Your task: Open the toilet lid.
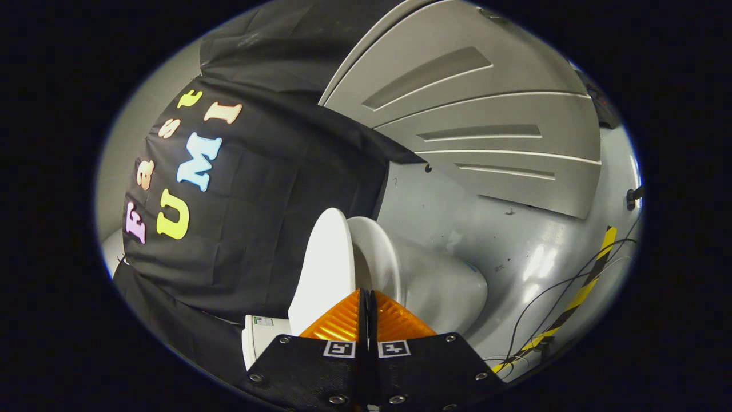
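The view is rolled sideways. A white toilet stands just beyond my fingers, with its lid (323, 269) swung away from the seat (377, 257) and leaning toward the tank (260, 337). The bowl (446, 289) rests on the grey floor. My gripper (366, 294) is shut, its fingers pressed together with only a thin dark line between them. The fingertips sit right in front of the gap where lid and seat part. I see nothing held between them.
The booth's black cloth wall (257, 189) hangs behind the tank and lid. Grey ribbed panels (486, 114) stand beyond the bowl. Yellow-and-black tape (583, 286) and thin black cables (543, 303) lie on the shiny grey floor (457, 212) past the toilet.
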Motion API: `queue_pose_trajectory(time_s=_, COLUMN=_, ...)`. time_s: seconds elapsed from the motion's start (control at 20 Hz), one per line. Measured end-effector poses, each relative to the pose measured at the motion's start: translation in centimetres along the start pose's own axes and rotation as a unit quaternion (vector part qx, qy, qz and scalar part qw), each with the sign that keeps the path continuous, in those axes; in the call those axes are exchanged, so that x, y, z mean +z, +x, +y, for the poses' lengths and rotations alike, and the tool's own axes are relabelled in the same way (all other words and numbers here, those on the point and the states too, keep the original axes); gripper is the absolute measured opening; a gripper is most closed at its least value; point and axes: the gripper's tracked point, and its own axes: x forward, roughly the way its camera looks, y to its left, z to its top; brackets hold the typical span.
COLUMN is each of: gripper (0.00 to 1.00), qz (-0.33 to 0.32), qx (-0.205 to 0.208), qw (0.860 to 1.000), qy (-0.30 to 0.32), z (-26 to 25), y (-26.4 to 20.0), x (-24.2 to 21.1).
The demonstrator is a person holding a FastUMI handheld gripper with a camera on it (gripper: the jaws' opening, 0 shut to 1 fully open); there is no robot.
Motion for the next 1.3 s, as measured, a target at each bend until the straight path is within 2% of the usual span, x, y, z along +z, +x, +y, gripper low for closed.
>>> queue_pose_trajectory(time_s=0.6, gripper=0.00, qz=-0.014, qx=0.008, qw=0.999, qy=-0.041, z=6.5, y=-2.9, x=0.5)
queue_pose_trajectory(time_s=0.8, gripper=0.00, qz=-0.019, qx=0.013, qw=0.997, qy=-0.080, z=9.4, y=-4.1, x=0.5)
queue_pose_trajectory(time_s=1.3, gripper=0.00, qz=-0.033, qx=0.016, qw=0.993, qy=-0.116, z=14.1, y=-6.1, x=-0.1)
